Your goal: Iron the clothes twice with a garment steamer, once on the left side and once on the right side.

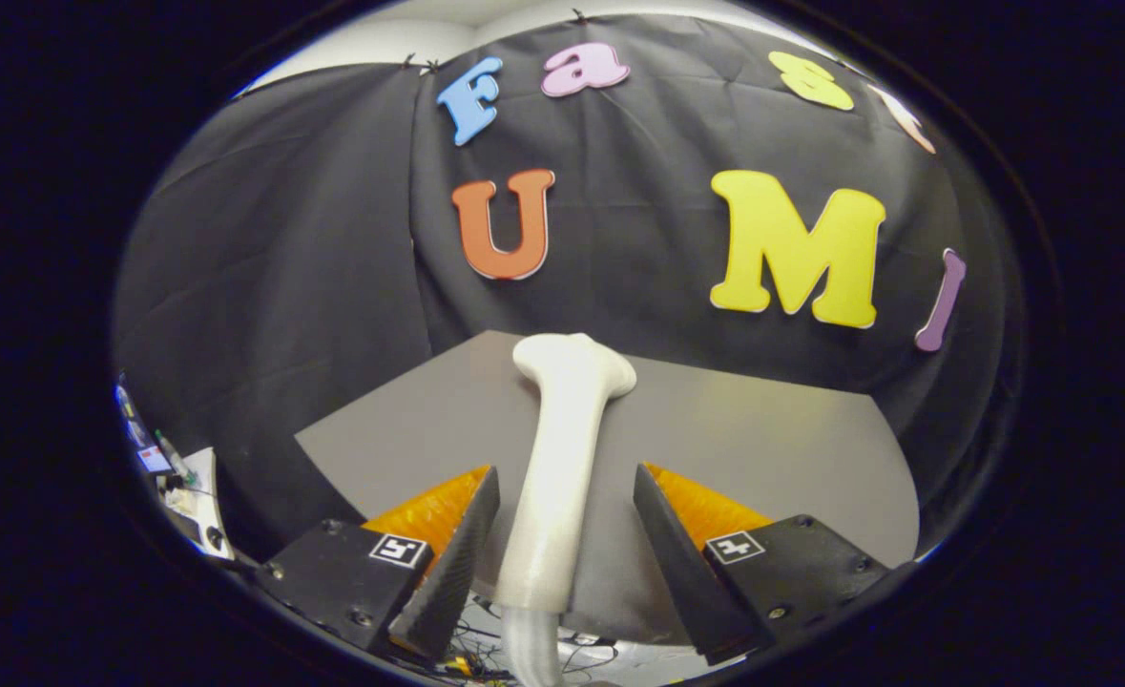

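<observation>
Between the fingers: the white steamer (562,458) lies lengthwise on the grey table (772,448), handle end nearest, wide head pointing away toward the black cloth wall (266,286).
Gripper: the gripper (567,549) straddles the steamer's handle, one finger on each side of it.
Jaws: spread wide, a clear gap between each finger and the handle, nothing gripped yet.
Hose: a pale ribbed hose (531,649) runs off the steamer's near end, past the table edge and down out of sight.
Clothes: no garment visible anywhere around the steamer from this angle, so neither pass looks started, by my reading.
Beyond the table, to the steamer's left: a cluttered side surface (185,487) with small items, too small to tell.
Risk one: the handle is round and smooth; close off-centre and it could roll or twist out of the fingers.
Risk two: that hose may drag on the table edge as the steamer lifts, tugging the head off line.
Risk three: grip too near the hose end and the heavy head could droop forward.
</observation>
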`<action>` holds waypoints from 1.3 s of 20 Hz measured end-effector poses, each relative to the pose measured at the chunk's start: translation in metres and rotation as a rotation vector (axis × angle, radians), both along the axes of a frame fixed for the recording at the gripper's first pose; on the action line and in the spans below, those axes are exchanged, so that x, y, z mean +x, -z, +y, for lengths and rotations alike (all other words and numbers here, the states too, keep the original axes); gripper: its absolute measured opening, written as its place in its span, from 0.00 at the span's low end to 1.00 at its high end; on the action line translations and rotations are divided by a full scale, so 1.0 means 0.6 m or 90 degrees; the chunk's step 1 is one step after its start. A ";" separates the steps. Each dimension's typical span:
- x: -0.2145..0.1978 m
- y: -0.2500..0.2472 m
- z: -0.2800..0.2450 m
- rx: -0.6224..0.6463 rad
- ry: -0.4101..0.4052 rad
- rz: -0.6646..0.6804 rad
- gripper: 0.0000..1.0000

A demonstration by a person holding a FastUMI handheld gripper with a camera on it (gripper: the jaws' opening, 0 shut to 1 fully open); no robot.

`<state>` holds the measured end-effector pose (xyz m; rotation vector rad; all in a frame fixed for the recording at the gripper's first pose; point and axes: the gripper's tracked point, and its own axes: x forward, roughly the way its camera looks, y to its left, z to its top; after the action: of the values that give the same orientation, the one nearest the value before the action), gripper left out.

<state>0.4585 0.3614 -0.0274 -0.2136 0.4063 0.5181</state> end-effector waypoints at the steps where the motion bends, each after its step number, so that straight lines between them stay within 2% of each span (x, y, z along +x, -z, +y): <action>1: 0.005 0.013 0.004 -0.013 0.001 0.014 0.89; 2: 0.009 0.006 0.012 -0.004 0.000 0.001 0.84; 3: 0.012 0.001 0.016 -0.005 -0.010 0.012 0.84; 5: 0.013 0.008 0.017 -0.005 -0.008 0.017 0.67; 7: 0.010 0.012 0.016 0.019 0.011 0.040 0.65; 9: 0.010 0.012 0.021 0.017 0.002 0.053 0.64; 11: 0.004 0.016 0.029 0.049 -0.006 0.063 0.55; 14: -0.001 0.010 0.043 0.059 -0.046 0.077 0.43; 19: -0.011 0.004 0.028 0.109 -0.075 0.091 0.40; 26: -0.065 -0.037 -0.100 0.130 -0.008 0.046 0.39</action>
<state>0.4196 0.3012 -0.0052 -0.0003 0.4190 0.5761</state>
